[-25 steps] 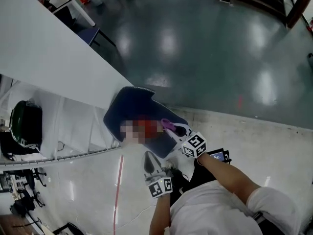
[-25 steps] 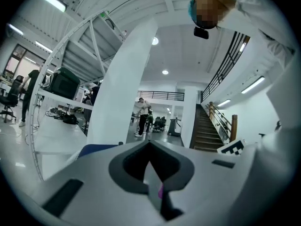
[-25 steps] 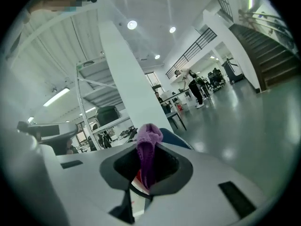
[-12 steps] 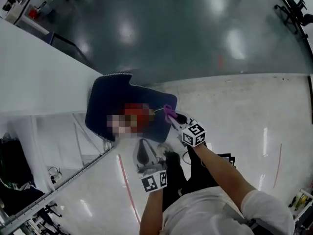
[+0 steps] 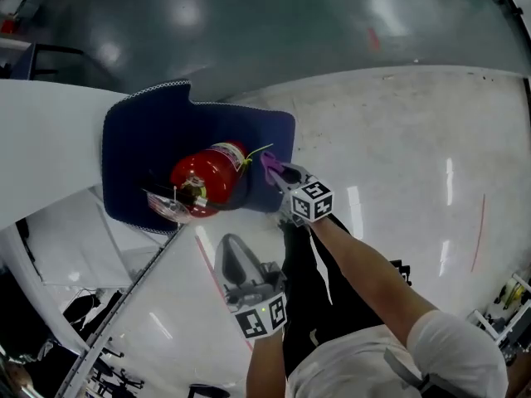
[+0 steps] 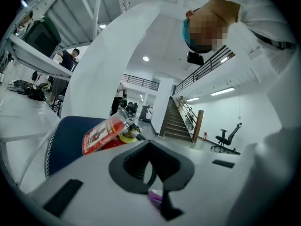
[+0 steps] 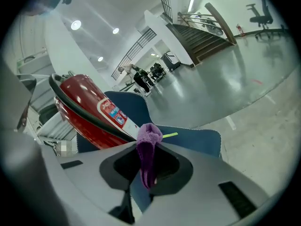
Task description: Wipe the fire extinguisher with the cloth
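Note:
A red fire extinguisher [image 5: 209, 178] lies on its side on a dark blue mat [image 5: 162, 127] on the floor. My right gripper [image 5: 280, 175] is shut on a purple cloth [image 5: 270, 165], right beside the extinguisher's labelled end; contact cannot be told. In the right gripper view the cloth [image 7: 149, 142] sticks up between the jaws, with the red extinguisher [image 7: 84, 105] just behind it. My left gripper [image 5: 231, 249] hangs lower, nearer my body and off the mat, shut with nothing in it. The left gripper view shows the extinguisher [image 6: 101, 134] beyond its shut jaws.
A white panel [image 5: 41, 135] runs along the left and a metal rail [image 5: 124, 301] crosses the pale floor below the mat. My dark trouser legs [image 5: 311, 280] stand just behind the grippers. A staircase [image 6: 181, 119] and an office chair [image 6: 228, 138] stand far off.
My head view has swung, so the mat and extinguisher now sit further left and larger. The right gripper keeps the cloth by the extinguisher's end. The left gripper stays low and shut.

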Available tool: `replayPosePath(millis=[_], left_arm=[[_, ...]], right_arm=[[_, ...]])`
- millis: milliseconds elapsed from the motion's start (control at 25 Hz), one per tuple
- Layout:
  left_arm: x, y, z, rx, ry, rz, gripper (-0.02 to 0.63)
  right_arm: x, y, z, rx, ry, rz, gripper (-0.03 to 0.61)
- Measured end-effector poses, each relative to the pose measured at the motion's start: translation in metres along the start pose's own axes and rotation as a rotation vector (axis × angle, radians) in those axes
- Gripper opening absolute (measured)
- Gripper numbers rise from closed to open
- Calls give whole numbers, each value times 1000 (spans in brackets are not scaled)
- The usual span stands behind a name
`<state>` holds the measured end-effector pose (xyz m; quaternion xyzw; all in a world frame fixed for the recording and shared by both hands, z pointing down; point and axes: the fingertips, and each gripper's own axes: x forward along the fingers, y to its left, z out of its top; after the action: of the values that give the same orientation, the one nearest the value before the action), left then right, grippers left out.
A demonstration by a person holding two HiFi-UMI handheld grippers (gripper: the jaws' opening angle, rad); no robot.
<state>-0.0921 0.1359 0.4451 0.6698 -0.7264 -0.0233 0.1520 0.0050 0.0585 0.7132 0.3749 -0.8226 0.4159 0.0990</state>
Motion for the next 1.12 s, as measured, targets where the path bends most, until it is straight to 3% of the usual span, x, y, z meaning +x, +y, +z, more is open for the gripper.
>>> replayPosePath(millis=[440,640,1120], left_arm=[[-15,30,-47,-44,30,51,5],[-22,40,-53,-50,34,69,5],[-38,28,-7,-64,-6,74,5]], right_arm=[[78,-29,-37,32,-10,5,58],[82,-26,-29,71,-38,44,58],[40,7,-15,107,17,55,57]])
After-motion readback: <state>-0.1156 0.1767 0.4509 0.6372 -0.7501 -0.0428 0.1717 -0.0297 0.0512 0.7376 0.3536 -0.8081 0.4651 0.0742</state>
